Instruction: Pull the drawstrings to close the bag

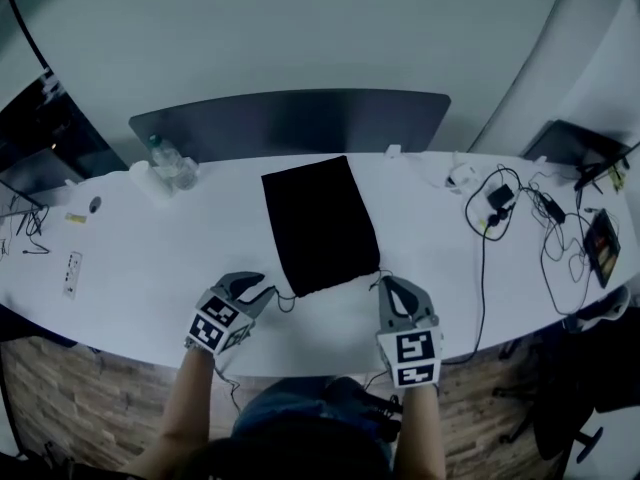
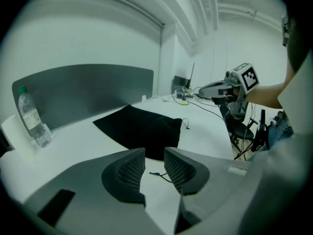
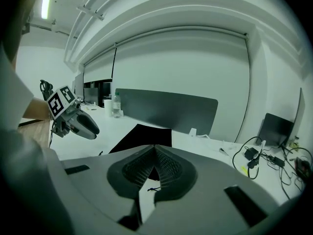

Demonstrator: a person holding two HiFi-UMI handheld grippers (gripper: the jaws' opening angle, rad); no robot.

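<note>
A black drawstring bag [image 1: 320,223] lies flat on the white table [image 1: 150,268], its gathered mouth toward me. My left gripper [image 1: 265,290] stands open at the bag's near left corner. In the left gripper view the left drawstring's end [image 2: 159,175] lies loose on the table between the parted pads, beyond them the bag [image 2: 139,126]. My right gripper [image 1: 388,284] is at the near right corner, jaws closed tip to tip. In the right gripper view [image 3: 154,148] a short end of the right drawstring [image 3: 152,189] shows just behind the touching tips.
A water bottle [image 1: 165,160] stands at the back left, in front of a dark partition [image 1: 290,123]. Tangled cables and chargers [image 1: 530,213] cover the right end of the table. A small white strip [image 1: 72,273] lies at the left. The table's front edge runs just under both grippers.
</note>
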